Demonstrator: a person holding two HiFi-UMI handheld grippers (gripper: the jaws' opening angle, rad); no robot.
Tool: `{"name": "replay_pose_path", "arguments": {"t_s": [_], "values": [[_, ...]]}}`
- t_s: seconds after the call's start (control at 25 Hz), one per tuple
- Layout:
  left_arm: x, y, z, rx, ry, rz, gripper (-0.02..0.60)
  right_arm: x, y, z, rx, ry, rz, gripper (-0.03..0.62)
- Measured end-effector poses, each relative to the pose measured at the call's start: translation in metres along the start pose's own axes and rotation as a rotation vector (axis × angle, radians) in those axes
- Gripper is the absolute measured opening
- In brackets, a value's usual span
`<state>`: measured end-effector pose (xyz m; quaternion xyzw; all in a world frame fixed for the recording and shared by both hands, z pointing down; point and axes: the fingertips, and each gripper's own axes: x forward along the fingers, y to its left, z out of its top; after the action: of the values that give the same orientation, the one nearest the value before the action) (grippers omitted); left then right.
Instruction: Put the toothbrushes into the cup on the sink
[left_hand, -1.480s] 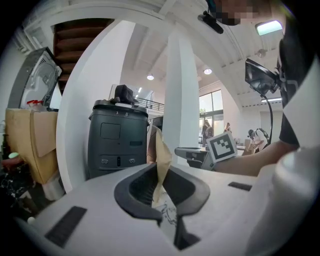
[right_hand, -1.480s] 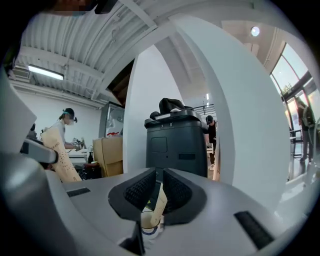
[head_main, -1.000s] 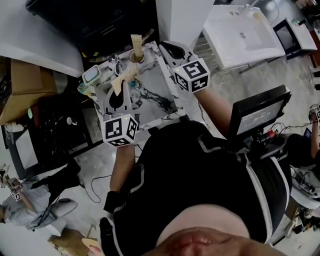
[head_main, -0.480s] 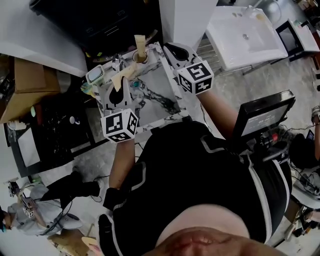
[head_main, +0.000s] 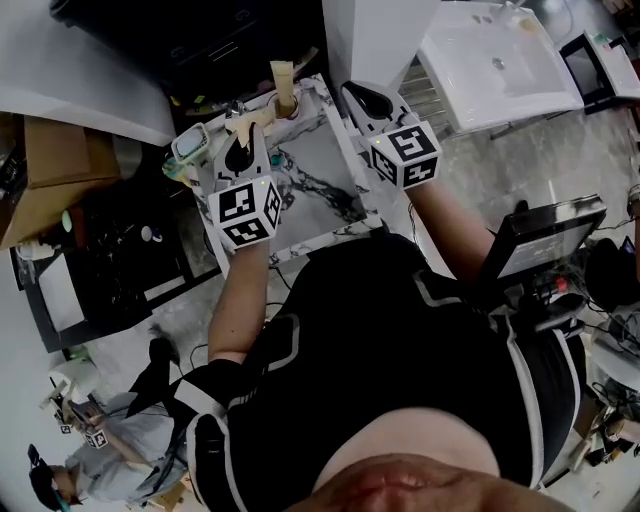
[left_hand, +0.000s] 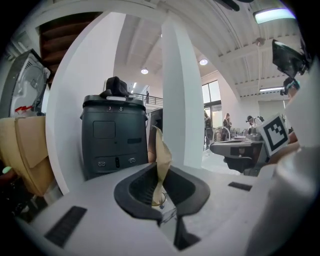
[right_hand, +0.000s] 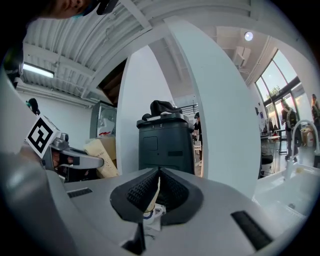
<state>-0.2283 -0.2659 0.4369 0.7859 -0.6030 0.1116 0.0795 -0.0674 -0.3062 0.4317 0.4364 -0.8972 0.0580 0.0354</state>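
A marble sink counter (head_main: 345, 215) lies below me. At its back edge stands a cup (head_main: 287, 106) with one beige-wrapped toothbrush (head_main: 282, 76) upright in it. My left gripper (head_main: 238, 140) hovers over the counter's left side, left of the cup, shut on a second beige-wrapped toothbrush (head_main: 243, 124). In the left gripper view that toothbrush (left_hand: 161, 149) rises between the pads of the left gripper (left_hand: 161, 172). My right gripper (head_main: 358, 95) hangs over the counter's right back corner, right of the cup. In its own view the right gripper (right_hand: 159, 172) is shut, with only a thin pale sliver in the slit.
A teal-and-white object (head_main: 188, 146) sits at the counter's left end. Behind the counter stand a black unit (head_main: 200, 40) and a white pillar (head_main: 375, 40). A separate white basin (head_main: 495, 60) lies at the right, a monitor (head_main: 545, 235) nearer me.
My left gripper has carried its toothbrush away from me, toward the counter's back edge and nearer the cup. The right gripper has hardly moved.
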Motion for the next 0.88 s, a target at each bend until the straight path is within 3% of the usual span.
{"name": "replay_pose_path", "arguments": {"t_s": [0.48,0.88], "values": [[0.060,0.008,-0.048,-0.080,0.113,0.099,0.032,-0.028,-0.030,-0.031,0.001,0.038,-0.091,0.028],[0.080,0.017,-0.070,-0.148,0.173,0.187,0.032,-0.034,-0.041,-0.050,0.026,0.058,-0.067,0.028]]}}
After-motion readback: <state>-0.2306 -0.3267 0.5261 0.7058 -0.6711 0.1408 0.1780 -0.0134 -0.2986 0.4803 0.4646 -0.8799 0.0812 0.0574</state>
